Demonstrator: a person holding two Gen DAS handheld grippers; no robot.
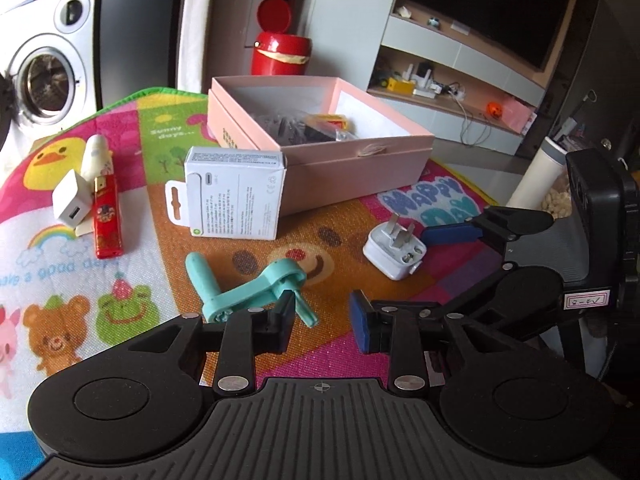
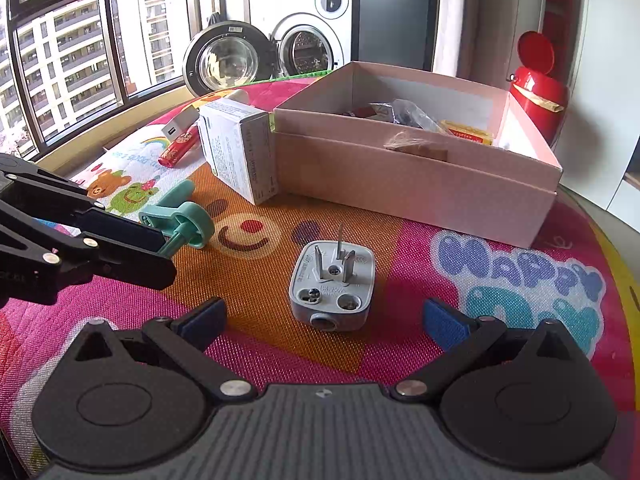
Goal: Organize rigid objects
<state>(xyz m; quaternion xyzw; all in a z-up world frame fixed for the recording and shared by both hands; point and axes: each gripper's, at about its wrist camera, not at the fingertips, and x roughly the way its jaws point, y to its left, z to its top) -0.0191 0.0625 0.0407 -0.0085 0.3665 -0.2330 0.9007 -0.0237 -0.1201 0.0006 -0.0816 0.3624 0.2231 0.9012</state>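
A teal crank handle point(image 1: 248, 292) point(image 2: 180, 220) lies on the colourful play mat point(image 1: 132, 292). My left gripper point(image 1: 324, 322) is low over it. Its jaws stand a little apart, and the handle's thin peg sits between them beside the left pad without being pinched. A white three-pin plug point(image 1: 394, 254) point(image 2: 332, 284) rests prongs up on the mat. My right gripper point(image 2: 324, 322) is wide open around it, with a blue pad on each side and clear of it. An open pink box point(image 1: 320, 168) point(image 2: 400, 188) behind them holds several small items.
A white carton point(image 1: 236, 196) point(image 2: 240, 148) leans against the box's front. A red lighter point(image 1: 107, 224), a white USB charger point(image 1: 72, 204) and a white tube point(image 1: 96, 156) lie at the mat's left. A red bin point(image 1: 280, 48) and a washing machine point(image 2: 308, 32) stand beyond.
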